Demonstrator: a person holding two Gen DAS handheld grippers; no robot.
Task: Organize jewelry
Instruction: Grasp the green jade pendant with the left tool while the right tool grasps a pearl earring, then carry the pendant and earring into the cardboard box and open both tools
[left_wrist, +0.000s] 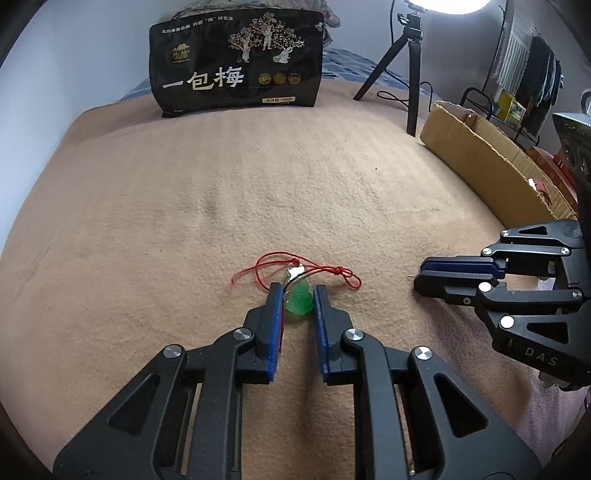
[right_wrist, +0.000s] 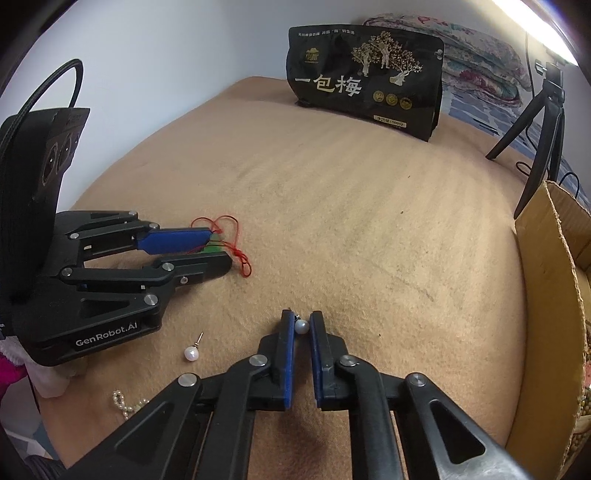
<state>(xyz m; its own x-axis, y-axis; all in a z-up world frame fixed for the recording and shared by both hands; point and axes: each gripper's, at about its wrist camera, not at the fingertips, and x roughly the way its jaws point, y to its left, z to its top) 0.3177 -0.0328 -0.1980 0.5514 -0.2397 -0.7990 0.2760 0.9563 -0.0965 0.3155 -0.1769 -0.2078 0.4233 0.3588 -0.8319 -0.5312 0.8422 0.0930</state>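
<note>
Lower centre, the left gripper pinches a small, light, slippery green jade pendant on a limp red cord. The right gripper, nearly closed, nips a round white pearl earring by its bead.

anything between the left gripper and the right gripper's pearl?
One loose pearl earring on the blanket, between left gripper and right gripper; right wrist view.
</note>
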